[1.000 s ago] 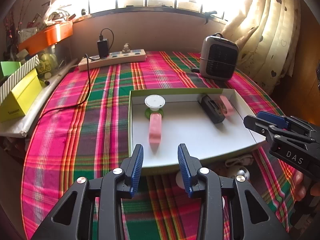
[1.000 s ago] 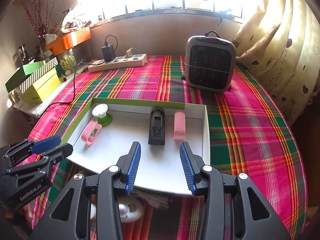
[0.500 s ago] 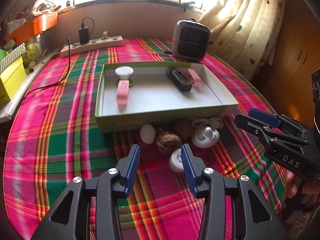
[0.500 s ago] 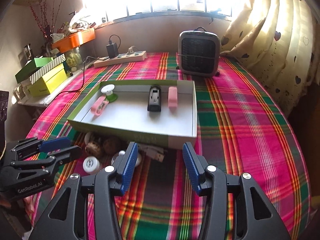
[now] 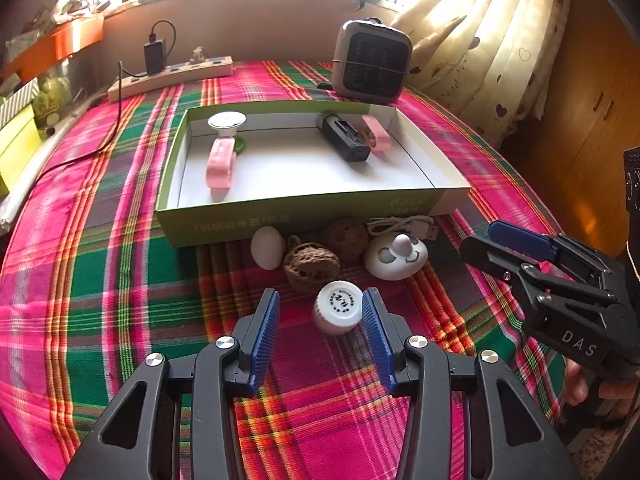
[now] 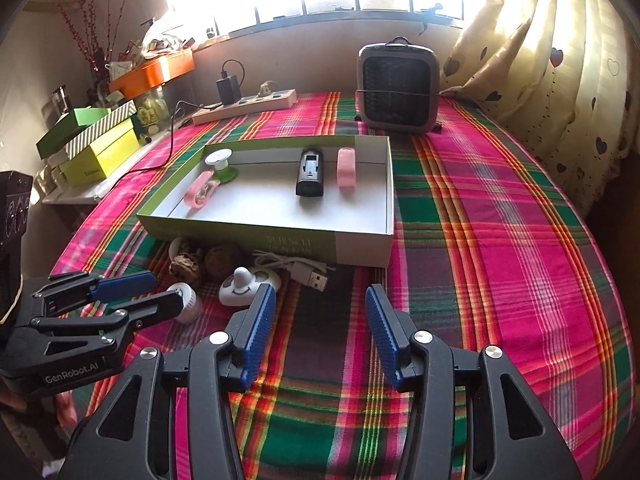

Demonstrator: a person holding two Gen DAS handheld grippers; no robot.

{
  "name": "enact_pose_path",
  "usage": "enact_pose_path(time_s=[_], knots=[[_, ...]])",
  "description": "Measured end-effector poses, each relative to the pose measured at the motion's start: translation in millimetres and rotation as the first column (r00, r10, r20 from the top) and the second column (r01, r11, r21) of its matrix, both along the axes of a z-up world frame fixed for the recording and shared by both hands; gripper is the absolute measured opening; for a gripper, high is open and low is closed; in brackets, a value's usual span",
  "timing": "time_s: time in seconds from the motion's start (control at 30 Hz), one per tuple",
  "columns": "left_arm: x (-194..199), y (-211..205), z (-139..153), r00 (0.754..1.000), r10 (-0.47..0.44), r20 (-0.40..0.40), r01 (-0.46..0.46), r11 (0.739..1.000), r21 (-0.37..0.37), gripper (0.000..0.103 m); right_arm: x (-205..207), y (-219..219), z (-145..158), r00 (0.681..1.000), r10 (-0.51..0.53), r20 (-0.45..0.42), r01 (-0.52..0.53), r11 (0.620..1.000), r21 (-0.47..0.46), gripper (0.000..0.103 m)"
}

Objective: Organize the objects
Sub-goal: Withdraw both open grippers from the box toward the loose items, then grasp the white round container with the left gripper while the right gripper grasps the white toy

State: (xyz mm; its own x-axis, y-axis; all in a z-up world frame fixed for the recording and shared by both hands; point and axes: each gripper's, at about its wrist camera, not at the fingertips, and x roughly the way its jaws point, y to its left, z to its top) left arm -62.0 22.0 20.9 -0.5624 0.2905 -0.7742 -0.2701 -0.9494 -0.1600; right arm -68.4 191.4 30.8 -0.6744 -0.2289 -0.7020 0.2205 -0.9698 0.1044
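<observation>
Plaid table [image 5: 100, 280] | step: white bottle [image 5: 338, 312] framed by released left tongs [image 5: 320, 320] | right tongs [image 6: 320, 322] released, empty | next: tongs clenched on bottle, moved to box [image 5: 304, 212]

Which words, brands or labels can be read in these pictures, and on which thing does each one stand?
"DAS": on the black right gripper.
"GenRobot.AI": on the black left gripper.
Ring of print on the small white round bottle cap: too small to read.
Print on the green cardboard box's front wall: too faint to read.
</observation>
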Motion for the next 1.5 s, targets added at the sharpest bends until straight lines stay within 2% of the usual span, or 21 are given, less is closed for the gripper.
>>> enact_pose_path(time_s=[0.17,0.6,0.73,1.13,1.5], knots=[[-2.9,10.2,-3.5,1.0,-0.004,0.011,0.004,1.0,-0.028,0.042,-1.2,2.5,-2.5,1.0,0.012,0.005,-0.012,1.0,-0.005,0.048],[-7.4,12.8,-7.8,0.998,0.067,0.011,-0.066,0.995,-0.078,0.042,-4.4,8.3,-8.1,0.999,0.047,0.015,-0.047,0.998,-0.041,0.048],[-6.8,12.0,-8.4,0.996,0.094,0.001,-0.094,0.99,-0.105,0.027,-4.4,6.4,-7.3,0.998,0.063,0.011,-0.062,0.997,-0.044,0.048],[2.1,-11.1,-9.2,0.993,0.12,-0.01,-0.121,0.989,-0.086,0.026,-7.2,-18.2,-4.9,0.991,0.132,0.018,-0.131,0.99,-0.054,0.048],[-5.6,-29.7,-11.5,0.991,0.129,-0.023,-0.13,0.99,-0.058,0.026,-18.9,-41.6,-15.3,0.988,0.14,0.063,-0.138,0.99,-0.027,0.048]])
